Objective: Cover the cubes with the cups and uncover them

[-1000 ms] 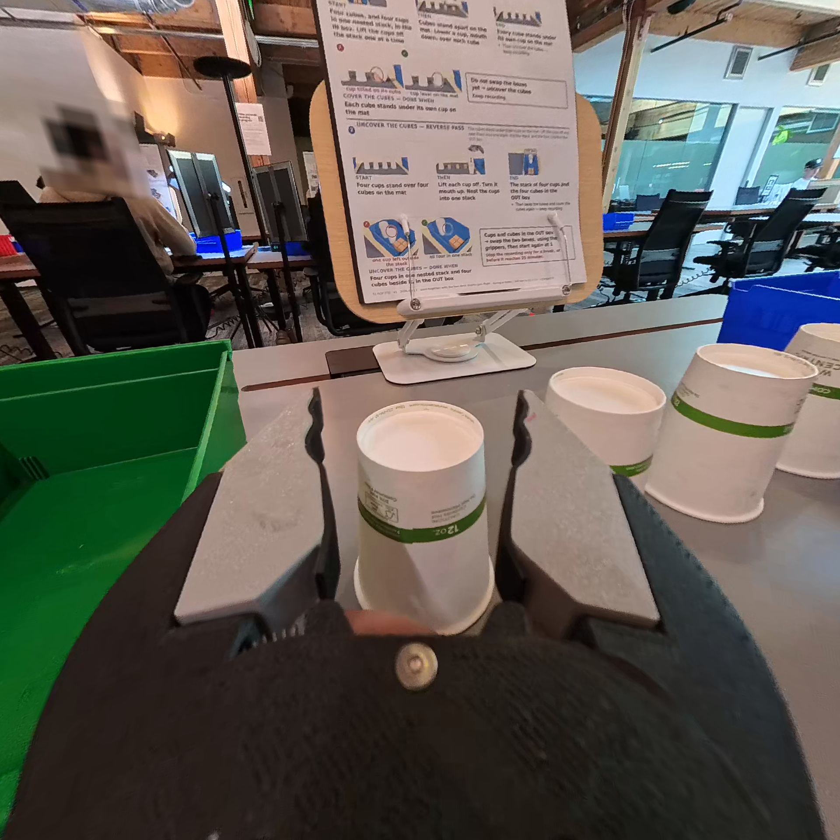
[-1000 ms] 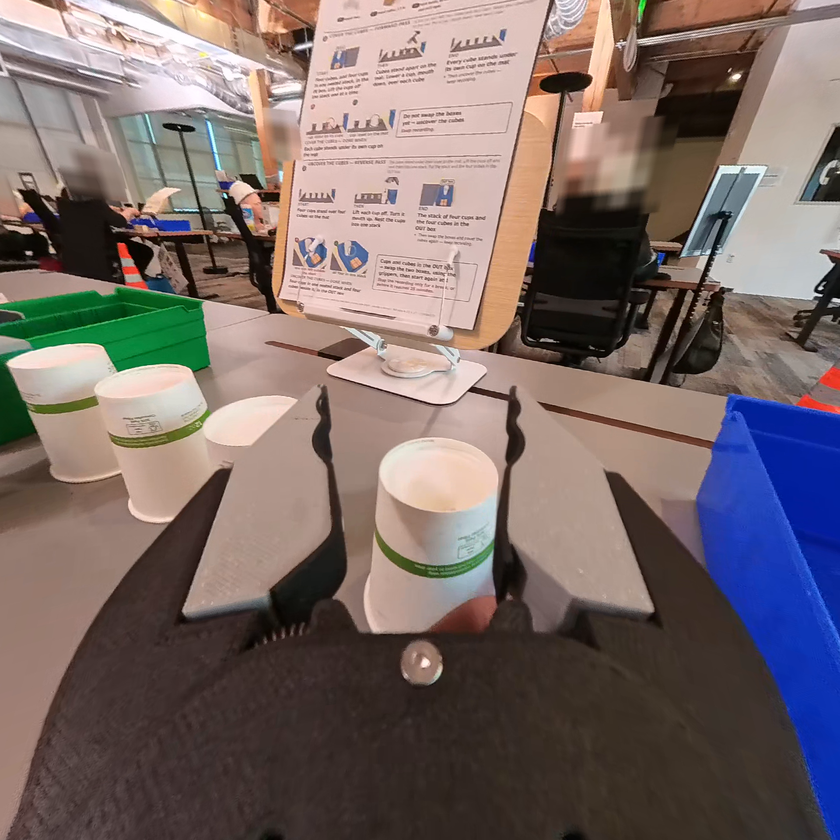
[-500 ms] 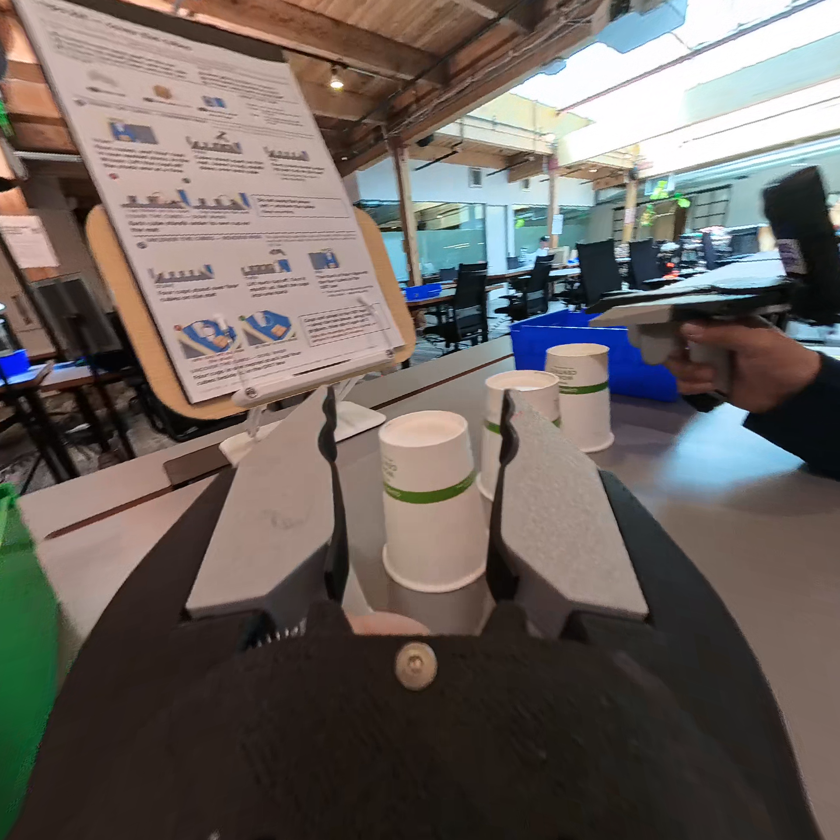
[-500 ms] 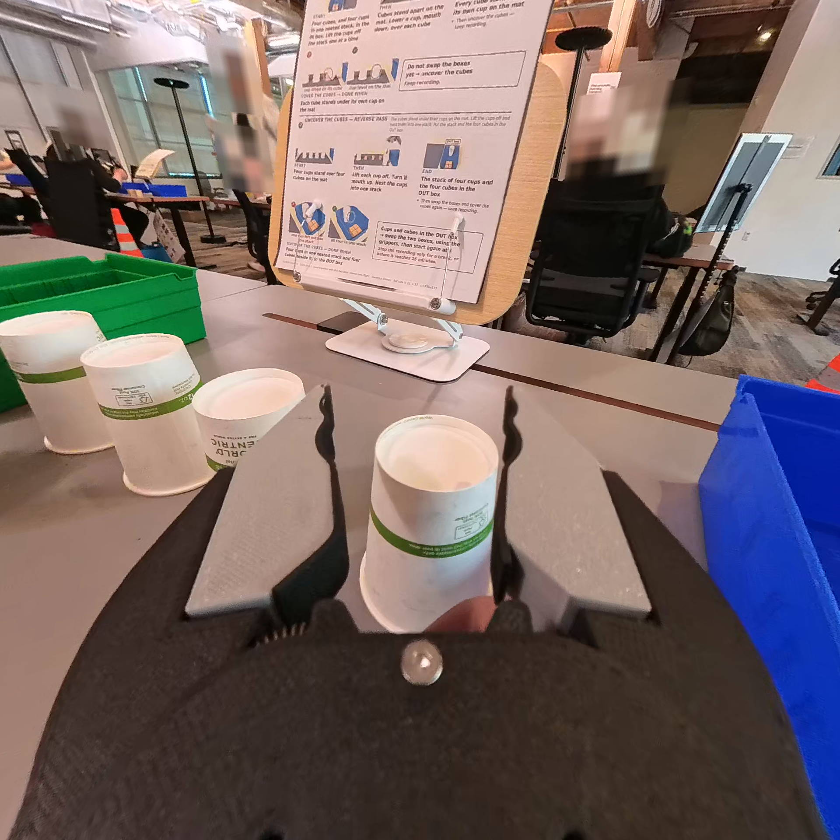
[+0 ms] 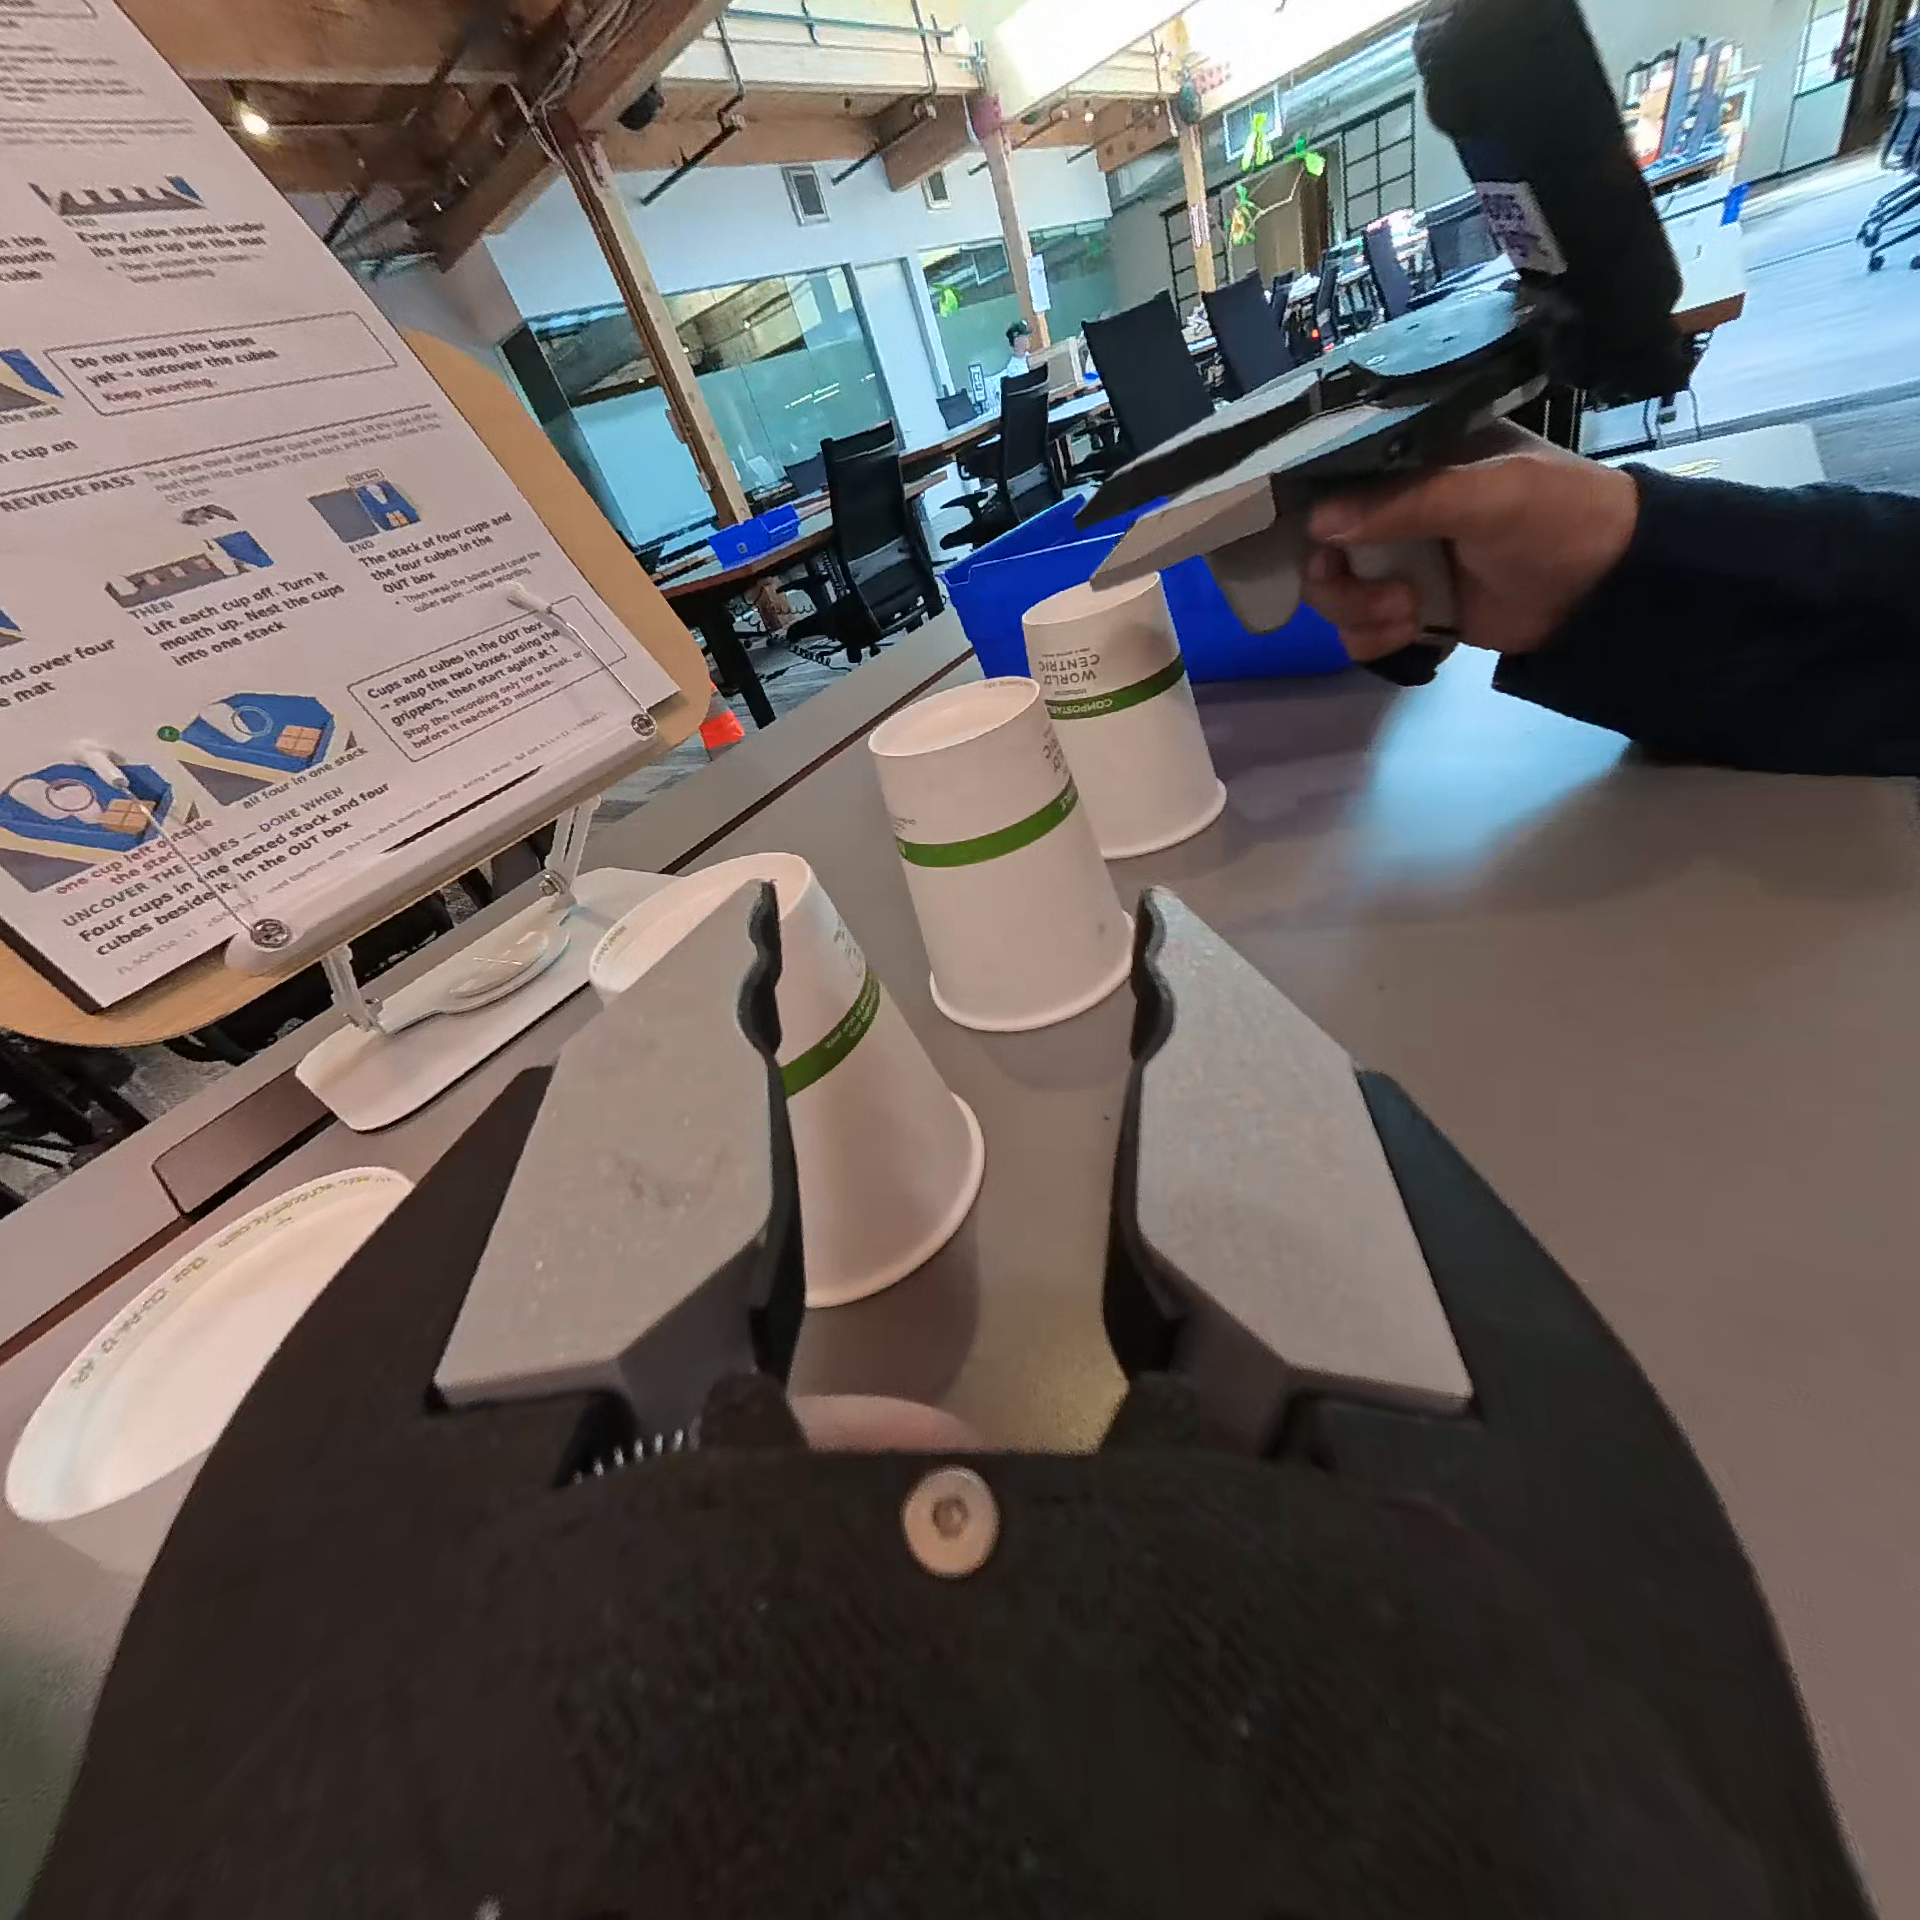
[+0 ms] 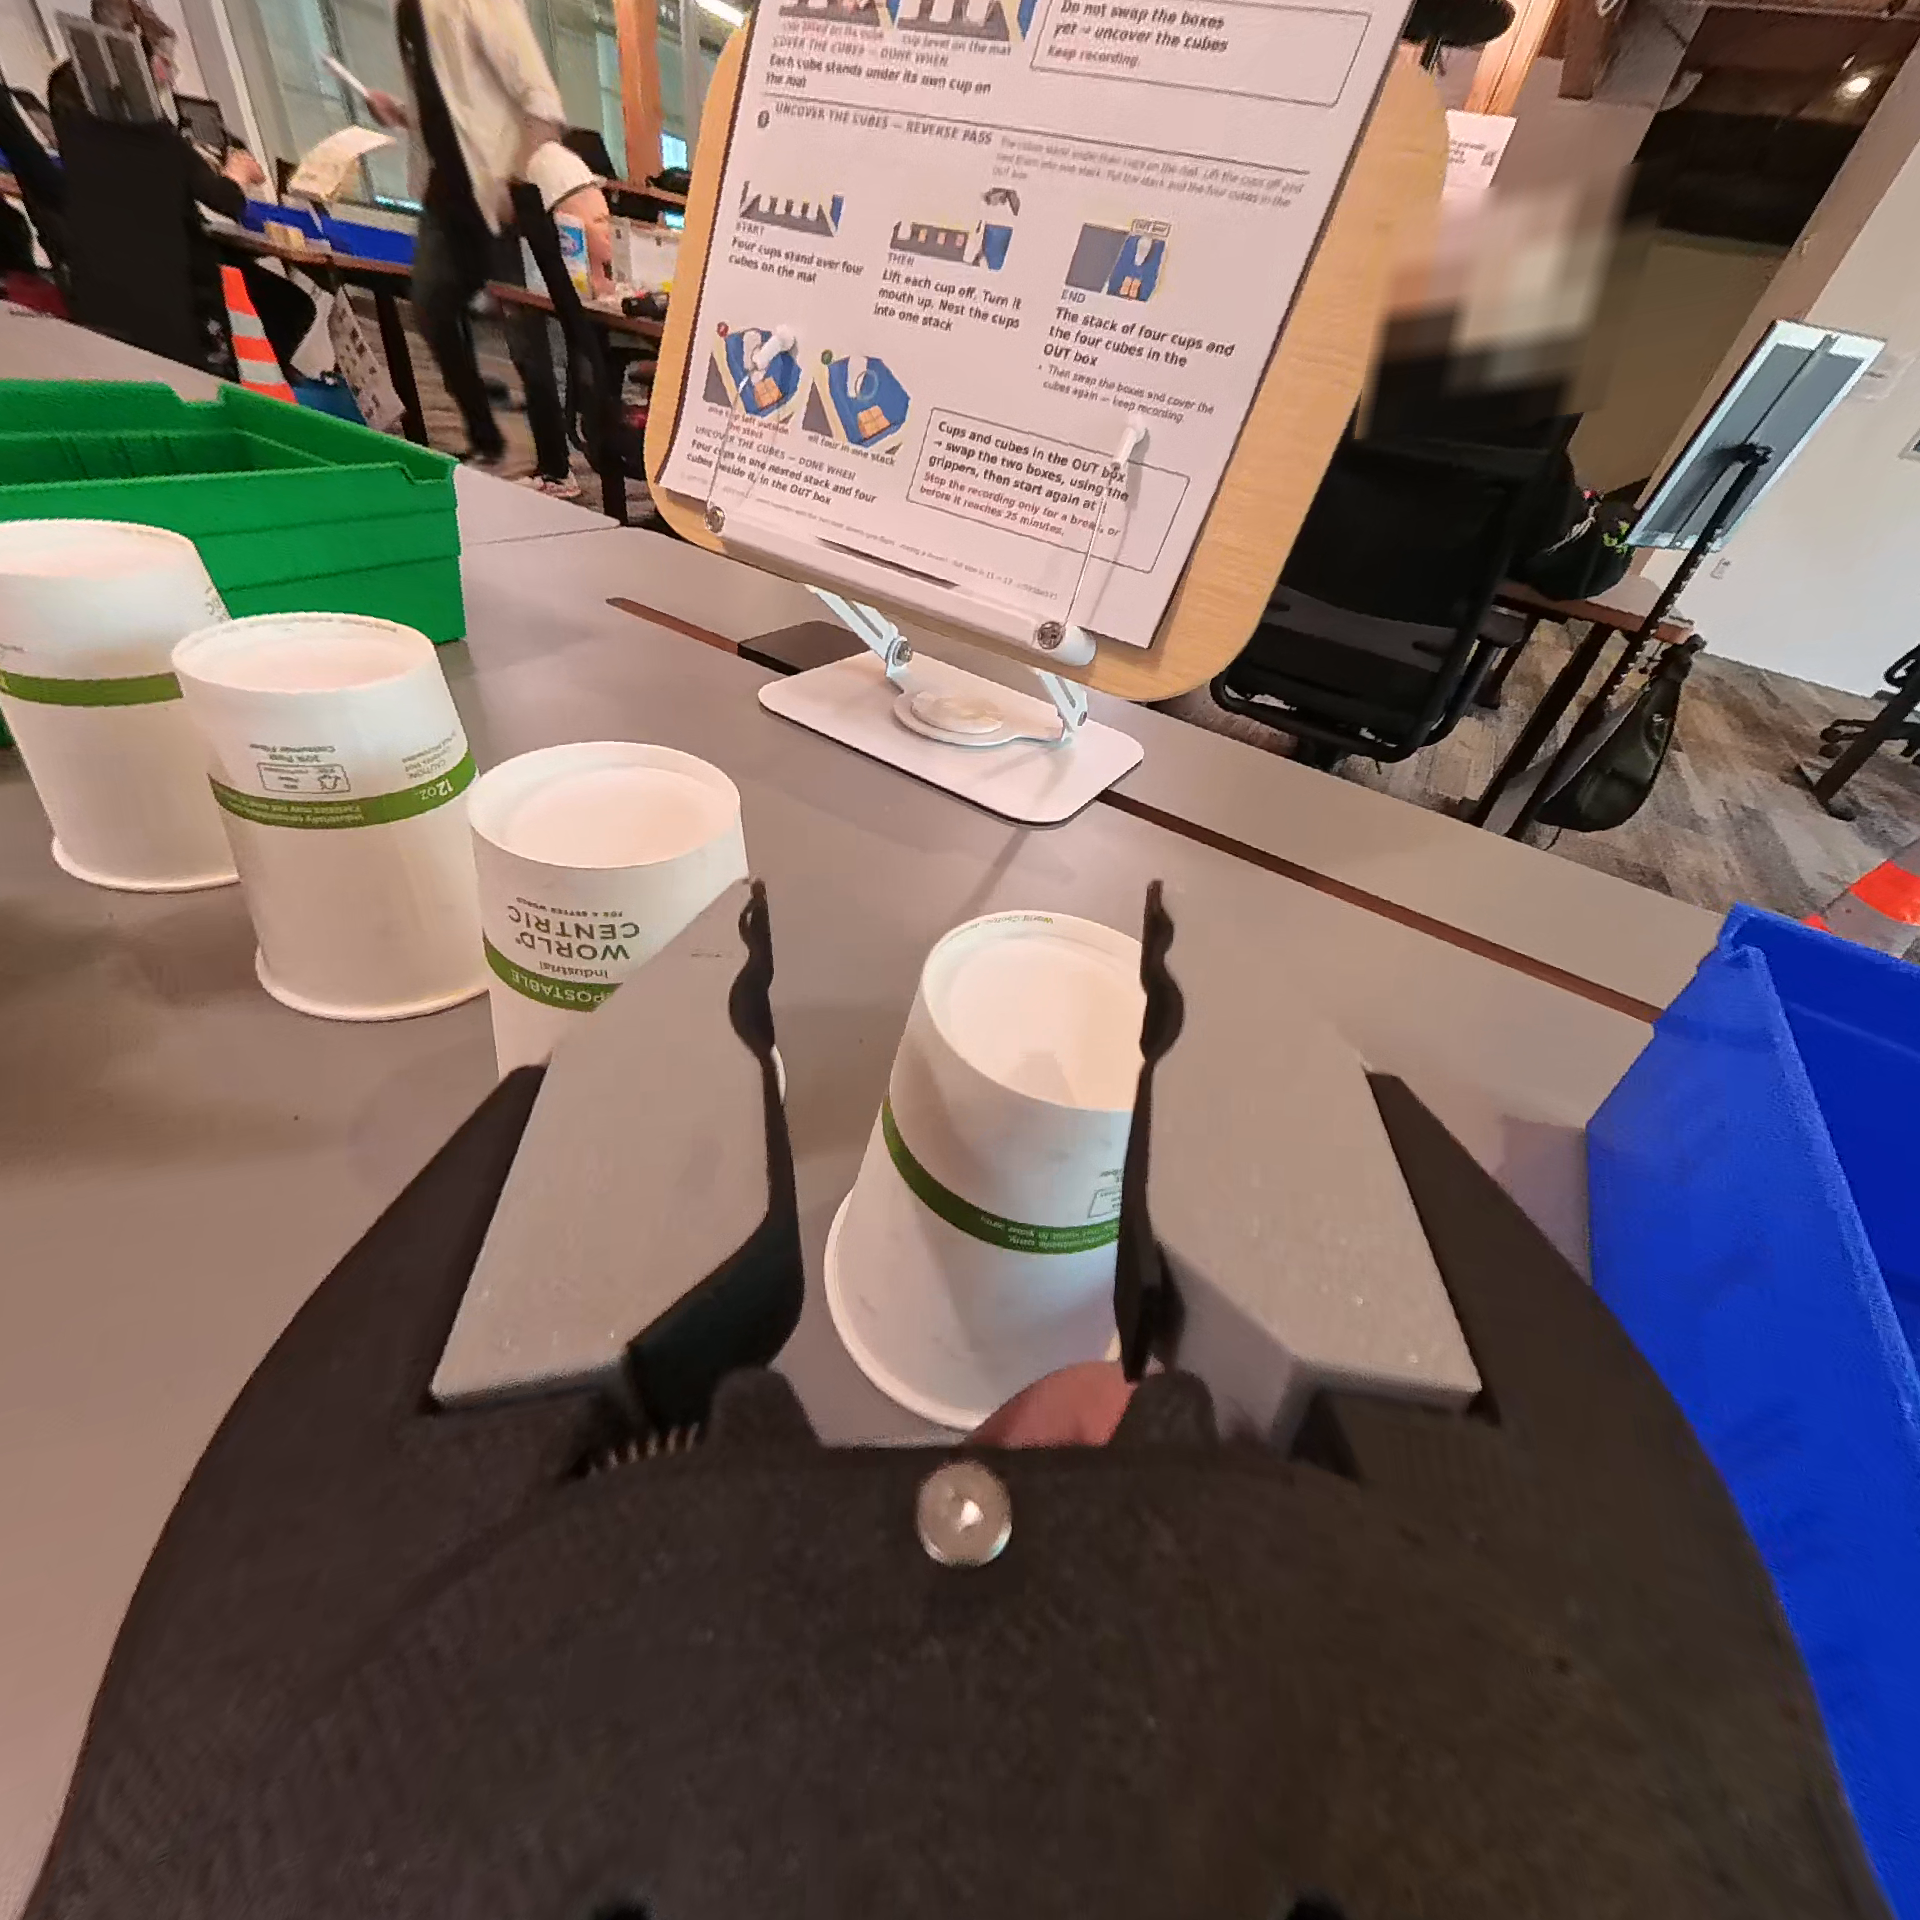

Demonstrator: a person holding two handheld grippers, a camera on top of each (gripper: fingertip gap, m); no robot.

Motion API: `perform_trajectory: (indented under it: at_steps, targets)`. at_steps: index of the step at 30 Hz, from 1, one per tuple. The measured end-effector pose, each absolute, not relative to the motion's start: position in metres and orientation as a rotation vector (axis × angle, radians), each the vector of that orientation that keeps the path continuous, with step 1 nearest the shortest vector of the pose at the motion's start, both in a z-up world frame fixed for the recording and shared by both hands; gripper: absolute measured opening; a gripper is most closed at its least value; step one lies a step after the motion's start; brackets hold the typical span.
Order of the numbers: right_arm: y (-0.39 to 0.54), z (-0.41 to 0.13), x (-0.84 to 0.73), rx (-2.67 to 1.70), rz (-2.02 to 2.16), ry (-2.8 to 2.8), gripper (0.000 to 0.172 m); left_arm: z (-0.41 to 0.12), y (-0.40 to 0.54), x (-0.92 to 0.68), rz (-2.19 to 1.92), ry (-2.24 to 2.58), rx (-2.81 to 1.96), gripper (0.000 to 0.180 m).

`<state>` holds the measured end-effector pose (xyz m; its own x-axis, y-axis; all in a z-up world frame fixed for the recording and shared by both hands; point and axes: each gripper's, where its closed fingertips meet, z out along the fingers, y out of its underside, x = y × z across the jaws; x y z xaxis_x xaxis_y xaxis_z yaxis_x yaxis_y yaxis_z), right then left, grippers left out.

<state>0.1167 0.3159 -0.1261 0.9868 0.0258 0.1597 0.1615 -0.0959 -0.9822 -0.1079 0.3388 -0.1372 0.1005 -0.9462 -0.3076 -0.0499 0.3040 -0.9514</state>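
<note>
Four white paper cups with green bands stand mouth-down in a row on the grey desk (image 6: 1039,862); no cube is visible, so the covering pass looks complete and the uncovering looks not yet begun, a judgement only.

Right wrist view, left to right: green bin (image 6: 260,499) at the upper left edge; first cup (image 6: 94,727) at the left border; second cup (image 6: 343,821); third cup (image 6: 603,883), partly behind the tool's left finger; fourth cup (image 6: 997,1164) between the fingers of the right tool (image 6: 956,914). That tool is open: a clear gap on the cup's left side; contact on the right side cannot be told. The blue bin (image 6: 1766,1195) wall stands near on the right, so room is tight there. The sheet stand (image 6: 956,748) sits behind, with bare desk between.

Left wrist view: the left tool (image 5: 951,914) is open and holds nothing. A cup (image 5: 883,1122) is partly hidden behind its left finger (image 5: 665,1143); another cup (image 5: 1008,862) stands beyond the gap. Bare desk lies lower right.
</note>
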Motion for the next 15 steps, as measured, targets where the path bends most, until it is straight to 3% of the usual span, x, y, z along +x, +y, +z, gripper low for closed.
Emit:
perform_trajectory:
  at_steps: [15]
  targets:
    - [0.324,-0.158,0.120,-1.822,-0.145,-0.136,0.068,-0.125,0.394,-0.129,-0.821,1.013,-1.235,0.062]
